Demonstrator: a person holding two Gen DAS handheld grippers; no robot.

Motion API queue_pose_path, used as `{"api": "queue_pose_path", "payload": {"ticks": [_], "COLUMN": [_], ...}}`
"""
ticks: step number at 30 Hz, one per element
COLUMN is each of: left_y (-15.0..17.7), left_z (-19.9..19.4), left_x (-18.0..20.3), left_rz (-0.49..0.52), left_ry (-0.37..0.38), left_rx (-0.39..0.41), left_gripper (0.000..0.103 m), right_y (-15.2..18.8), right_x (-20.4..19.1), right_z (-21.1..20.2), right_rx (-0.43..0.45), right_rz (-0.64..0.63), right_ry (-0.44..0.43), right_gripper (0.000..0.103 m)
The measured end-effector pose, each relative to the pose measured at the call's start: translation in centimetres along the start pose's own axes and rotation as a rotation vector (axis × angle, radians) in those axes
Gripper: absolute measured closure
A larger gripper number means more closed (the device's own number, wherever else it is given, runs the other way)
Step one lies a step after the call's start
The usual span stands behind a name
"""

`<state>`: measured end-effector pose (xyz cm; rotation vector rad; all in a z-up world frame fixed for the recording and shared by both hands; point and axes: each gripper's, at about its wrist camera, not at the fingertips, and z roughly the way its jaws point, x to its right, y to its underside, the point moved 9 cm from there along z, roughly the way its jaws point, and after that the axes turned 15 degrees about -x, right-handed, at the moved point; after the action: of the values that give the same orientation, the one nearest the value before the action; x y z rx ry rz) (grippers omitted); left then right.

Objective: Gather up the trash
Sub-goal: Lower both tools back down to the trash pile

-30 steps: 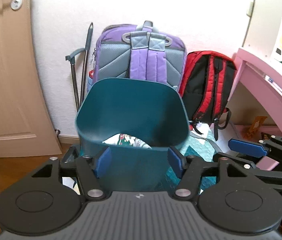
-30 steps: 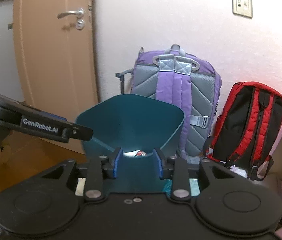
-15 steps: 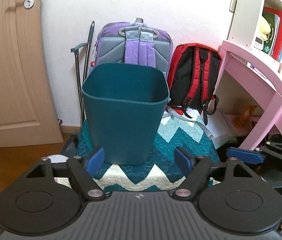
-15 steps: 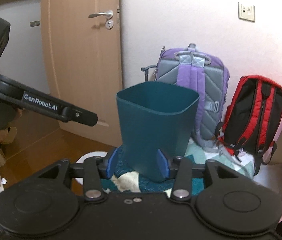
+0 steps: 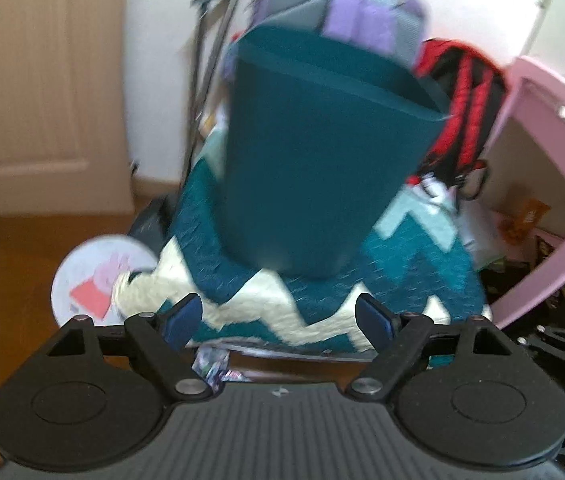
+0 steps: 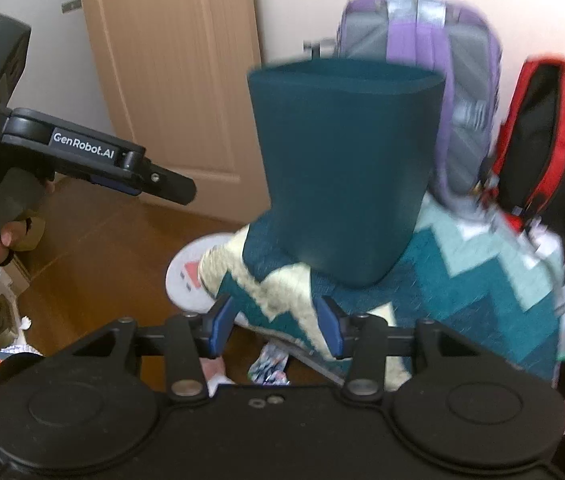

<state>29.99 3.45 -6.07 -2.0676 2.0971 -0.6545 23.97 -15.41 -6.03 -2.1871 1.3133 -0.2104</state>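
Both tongs, left [image 5: 278,320] and right [image 6: 276,326], had just been opening and held nothing; the teal bin [image 5: 314,160] stood, seemingly upright, on the zigzag blanket [image 5: 414,280].

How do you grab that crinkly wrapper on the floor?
Pinch the wrapper by its raised, crumpled middle, coming straight down from above. It lies low on the wooden floor, close by the quilt edge, so a sideways approach would probably snag the fabric.
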Motion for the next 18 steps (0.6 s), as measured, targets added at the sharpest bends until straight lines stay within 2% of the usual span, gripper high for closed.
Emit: {"api": "queue_pose_path", "payload": {"ticks": [8, 15, 18], "left_y": [1.3, 4.9, 7.0], "left_z": [9.7, 19.1, 23.3], "left_x": [-9.3, -17.8, -21.1], "left_rz": [-0.072, -0.094, -0.129], "left_ry": [-0.051, -0.136, -0.138], "left_rx": [-0.138, -0.289, -0.363], "left_gripper": [0.018, 0.018, 0.017], "right_y": [2.1, 5.8, 7.4], "right_x": [-0.2, 0.1, 0.4], "right_z": [10.3, 20.6, 24.8], "right_rx": [-0.146, -0.325, -0.404], "right_rz": [-0.001, 0.038, 0.047], "right_ry": [-0.044, -0.056, -0.051], "right_gripper": [0.057, 0.056, 0.056]}}
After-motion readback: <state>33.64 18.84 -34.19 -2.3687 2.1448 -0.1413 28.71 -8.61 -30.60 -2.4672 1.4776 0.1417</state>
